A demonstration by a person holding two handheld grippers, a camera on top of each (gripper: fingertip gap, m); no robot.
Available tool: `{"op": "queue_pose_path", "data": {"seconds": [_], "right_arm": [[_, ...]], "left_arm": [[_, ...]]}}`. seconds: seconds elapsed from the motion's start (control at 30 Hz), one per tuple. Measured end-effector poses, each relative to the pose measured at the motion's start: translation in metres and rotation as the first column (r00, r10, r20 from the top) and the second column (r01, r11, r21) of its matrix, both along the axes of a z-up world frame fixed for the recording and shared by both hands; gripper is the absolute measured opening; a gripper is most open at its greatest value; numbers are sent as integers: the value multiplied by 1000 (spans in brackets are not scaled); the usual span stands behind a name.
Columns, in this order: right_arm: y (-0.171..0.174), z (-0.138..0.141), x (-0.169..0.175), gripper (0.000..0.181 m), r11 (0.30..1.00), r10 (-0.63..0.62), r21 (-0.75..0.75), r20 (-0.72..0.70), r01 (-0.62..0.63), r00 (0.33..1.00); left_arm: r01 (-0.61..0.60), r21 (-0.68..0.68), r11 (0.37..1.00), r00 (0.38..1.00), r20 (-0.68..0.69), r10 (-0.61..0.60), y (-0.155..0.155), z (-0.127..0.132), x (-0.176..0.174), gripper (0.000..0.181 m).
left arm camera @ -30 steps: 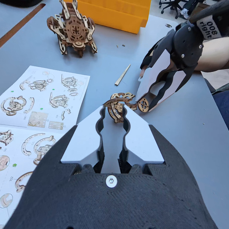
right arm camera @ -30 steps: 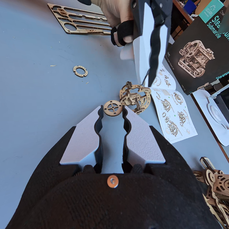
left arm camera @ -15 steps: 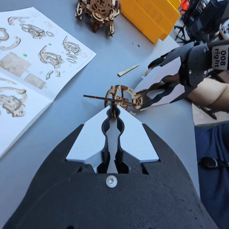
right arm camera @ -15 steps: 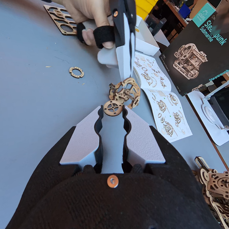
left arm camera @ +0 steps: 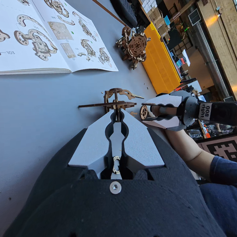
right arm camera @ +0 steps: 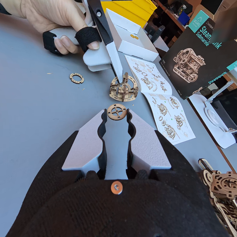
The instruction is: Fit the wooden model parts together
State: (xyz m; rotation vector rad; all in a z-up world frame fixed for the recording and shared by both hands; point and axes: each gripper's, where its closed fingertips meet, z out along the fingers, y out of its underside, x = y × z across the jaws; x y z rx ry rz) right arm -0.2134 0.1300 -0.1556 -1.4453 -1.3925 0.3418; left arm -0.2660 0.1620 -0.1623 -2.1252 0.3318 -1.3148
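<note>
The half-built wooden cage piece (right arm camera: 123, 89) is pinched at one thin rib by the left tool (left arm camera: 117, 110), its fingers nearly shut on the wood, so the piece hangs just above the grey bench (right arm camera: 32, 115). From across, that tool (right arm camera: 119, 80) comes down steeply, a bare hand (right arm camera: 51, 19) gripping it with two fingers through black loops. The right tool (right arm camera: 116, 112) lies low and level, clamping a small spoked wooden disc (right arm camera: 116, 112) by its edges at the very fingertips, just short of the cage piece; seen from the left side, the disc (left arm camera: 143, 112) stands on edge beside the assembly (left arm camera: 115, 101), not touching. A printed band (left arm camera: 205, 111) wraps the right tool's body, forearm bare behind it.

An open instruction booklet (right arm camera: 160, 100) lies right of the parts, with a dark printed kit box (right arm camera: 192, 61) standing behind and a white carton (right arm camera: 129, 42) further back. A loose wooden ring (right arm camera: 77, 78) lies off to the left. A finished-looking wooden model (left arm camera: 134, 47) sits near a yellow bin (left arm camera: 160, 61), well clear.
</note>
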Motion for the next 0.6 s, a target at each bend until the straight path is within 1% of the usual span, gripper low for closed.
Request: {"op": "queue_pose_path", "data": {"seconds": [0.2, 0.33, 0.47, 0.53, 0.6], "right_arm": [[-3, 2, -1, 28, 1000, 21, -14, -32, -21, 999], [-5, 1, -4, 29, 999, 34, -22, -35, -34, 999], [-5, -1, -7, 29, 999, 35, -38, -33, -36, 999], [-5, 1, -10, 29, 998, 35, -46, -49, -37, 998], [-4, 3, -14, 29, 997, 43, -61, -71, -47, 997]], "left_arm": [[-12, 3, 1000, 1000, 26, 12, -3, 5, -5, 14], [-47, 35, 998, 999, 23, 46, -1, 10, -21, 14], [-20, 99, 995, 997, -69, 27, -3, 8, -32, 14], [25, 140, 990, 989, -149, -4, -6, 4, -34, 16], [66, 132, 989, 977, -212, -37, -10, -4, -31, 17]]}}
